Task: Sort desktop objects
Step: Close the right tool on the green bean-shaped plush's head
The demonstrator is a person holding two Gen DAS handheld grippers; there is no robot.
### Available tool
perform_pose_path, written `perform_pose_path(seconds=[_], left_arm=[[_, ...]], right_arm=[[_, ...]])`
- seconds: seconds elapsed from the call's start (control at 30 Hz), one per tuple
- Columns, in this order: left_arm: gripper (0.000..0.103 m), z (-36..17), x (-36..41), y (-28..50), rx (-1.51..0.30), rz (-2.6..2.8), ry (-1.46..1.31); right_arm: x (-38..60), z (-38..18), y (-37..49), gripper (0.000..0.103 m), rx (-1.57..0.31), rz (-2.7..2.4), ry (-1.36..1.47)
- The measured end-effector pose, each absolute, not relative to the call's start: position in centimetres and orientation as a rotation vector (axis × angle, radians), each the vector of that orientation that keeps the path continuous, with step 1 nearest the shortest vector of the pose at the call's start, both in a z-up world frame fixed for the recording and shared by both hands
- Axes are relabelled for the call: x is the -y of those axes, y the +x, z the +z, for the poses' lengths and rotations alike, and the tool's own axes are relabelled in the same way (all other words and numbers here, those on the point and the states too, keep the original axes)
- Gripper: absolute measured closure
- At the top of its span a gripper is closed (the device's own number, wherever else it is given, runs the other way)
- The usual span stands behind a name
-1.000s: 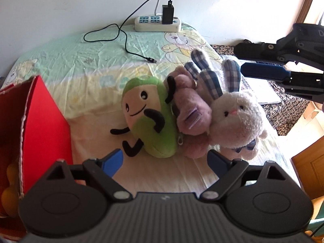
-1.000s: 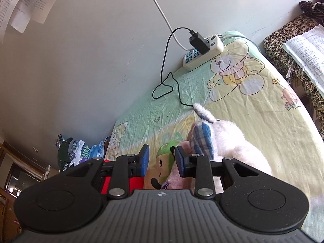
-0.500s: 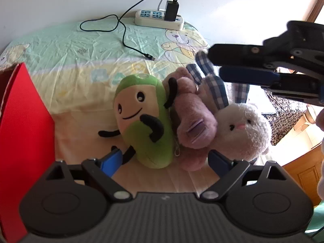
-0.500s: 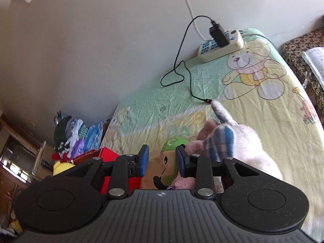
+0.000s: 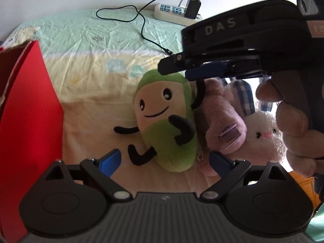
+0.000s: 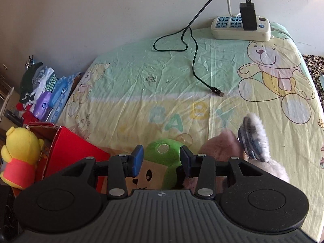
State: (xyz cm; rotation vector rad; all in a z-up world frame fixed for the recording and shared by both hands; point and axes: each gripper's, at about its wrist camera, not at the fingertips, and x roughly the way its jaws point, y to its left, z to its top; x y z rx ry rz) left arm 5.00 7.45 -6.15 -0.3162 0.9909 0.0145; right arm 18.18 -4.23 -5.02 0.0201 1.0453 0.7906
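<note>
A green bean plush (image 5: 166, 121) with a smiling face lies on the bedsheet, with a purple plush (image 5: 220, 119) and a white bunny plush (image 5: 263, 137) pressed against its right side. My left gripper (image 5: 165, 161) is open just in front of the green plush's lower end, touching nothing. My right gripper (image 5: 176, 70), held by a hand (image 5: 293, 125), hovers over the green plush's top end. In the right wrist view the right gripper (image 6: 161, 160) is open, with the green plush (image 6: 164, 151) showing between its fingers from above. The bunny's checked ear (image 6: 253, 139) stands to the right.
A red cardboard box (image 5: 30, 121) stands at the left; a yellow bear plush (image 6: 18, 154) sits in it. A white power strip (image 6: 241, 28) with a black charger and its loose cable (image 6: 194, 60) lie at the far edge by the wall. Folded clothes (image 6: 40, 89) are beyond the bed's left edge.
The right gripper has swung left and down over the green plush's top, and its jaws have widened. The left gripper has moved closer to the green plush and stays open.
</note>
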Motion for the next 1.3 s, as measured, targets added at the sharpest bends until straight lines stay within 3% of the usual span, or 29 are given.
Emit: perform_pose_path(seconds=[0.13, 0.33, 0.47, 0.8, 1.3], left_arm=[[0.008, -6.6, -7.4, 5.6, -1.002, 0.019, -0.308], [0.008, -7.4, -7.5, 6.9, -1.033, 0.028, -0.316], [0.010, -7.7, -7.3, 7.6, -1.049, 0.031, -0.312], [0.030, -7.0, -7.1, 6.8, -1.053, -0.029, -0.314], [0.033, -4.6, -7.7, -0.9, -1.091, -0.092, -0.283]], right_arm=[[3.0, -5.5, 18.2, 0.046, -1.020, 0.773, -0.053], [2.2, -6.0, 18.3, 0.044, -1.011, 0.768, -0.117], [2.4, -6.2, 18.4, 0.048, -1.025, 0.769, -0.105], [2.7, -5.6, 17.4, 0.061, -1.117, 0.832, -0.019], [3.1, -5.4, 12.0, 0.060, -1.267, 0.910, 0.004]])
